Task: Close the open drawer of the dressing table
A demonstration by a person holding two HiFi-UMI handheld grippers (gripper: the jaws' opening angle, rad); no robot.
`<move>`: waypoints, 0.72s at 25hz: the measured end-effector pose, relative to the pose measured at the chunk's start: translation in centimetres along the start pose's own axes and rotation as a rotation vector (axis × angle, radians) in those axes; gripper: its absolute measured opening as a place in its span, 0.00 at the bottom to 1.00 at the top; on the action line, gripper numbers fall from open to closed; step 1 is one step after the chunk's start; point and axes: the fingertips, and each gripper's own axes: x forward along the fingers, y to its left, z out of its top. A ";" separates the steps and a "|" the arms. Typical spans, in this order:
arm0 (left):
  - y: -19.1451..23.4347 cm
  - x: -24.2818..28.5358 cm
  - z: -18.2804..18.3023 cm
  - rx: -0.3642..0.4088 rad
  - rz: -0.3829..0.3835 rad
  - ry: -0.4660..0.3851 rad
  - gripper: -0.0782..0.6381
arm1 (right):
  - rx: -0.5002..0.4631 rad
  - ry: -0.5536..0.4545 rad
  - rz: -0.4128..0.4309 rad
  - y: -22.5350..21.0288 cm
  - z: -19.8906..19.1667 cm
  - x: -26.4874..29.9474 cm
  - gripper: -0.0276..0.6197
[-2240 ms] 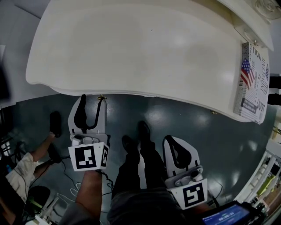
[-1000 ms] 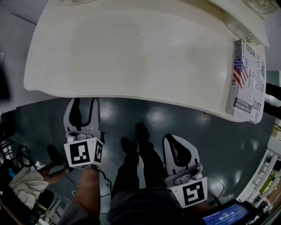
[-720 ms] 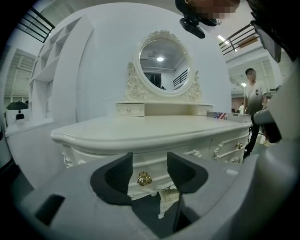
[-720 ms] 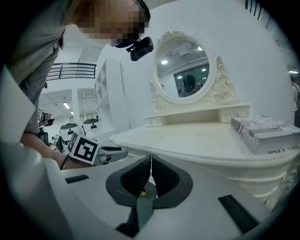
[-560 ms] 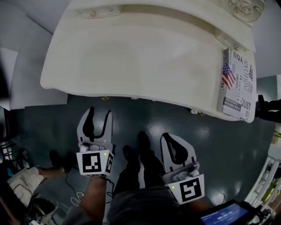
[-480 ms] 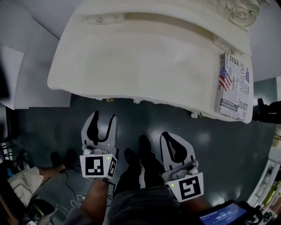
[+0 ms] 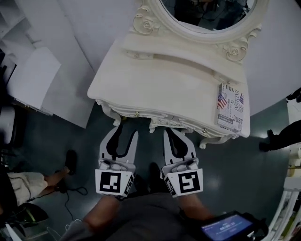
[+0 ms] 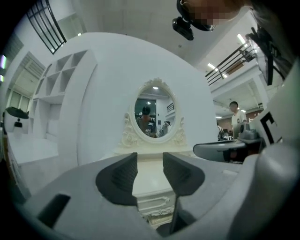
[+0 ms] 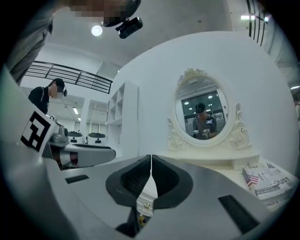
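Mirror point(image 7: 207, 12): upper part cut by top edge. Dressing table point(image 7: 174, 89): front face mostly hidden beneath tabletop overhang. Booklet point(image 7: 229, 110): small print illegible. Screen point(image 7: 225, 229): cut by bottom edge.

The desk point(image 7: 174, 89) gleams in smooth cream paint, its small knobs point(image 7: 137, 113) brassy, perhaps metal. Glossy mirror point(image 7: 207, 12) glass. The booklet point(image 7: 229, 109) is printed paper, the floor point(image 7: 56, 136) dark and shiny. The left claw point(image 8: 150, 163): matt white plastic, ribbed black pads point(image 8: 123, 180).
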 end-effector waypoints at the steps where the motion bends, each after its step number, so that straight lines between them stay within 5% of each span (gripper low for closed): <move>1: 0.5 -0.9 1.2 0.019 0.019 -0.022 0.33 | -0.011 -0.008 0.000 0.7 0.6 -0.2 0.07; 5: 1.6 -4.4 4.9 0.094 0.071 -0.070 0.17 | -0.046 -0.058 0.010 3.7 3.1 -1.2 0.07; 18: 3.1 -11.4 9.1 0.134 0.108 -0.168 0.14 | -0.153 -0.147 0.068 10.5 7.4 -3.1 0.06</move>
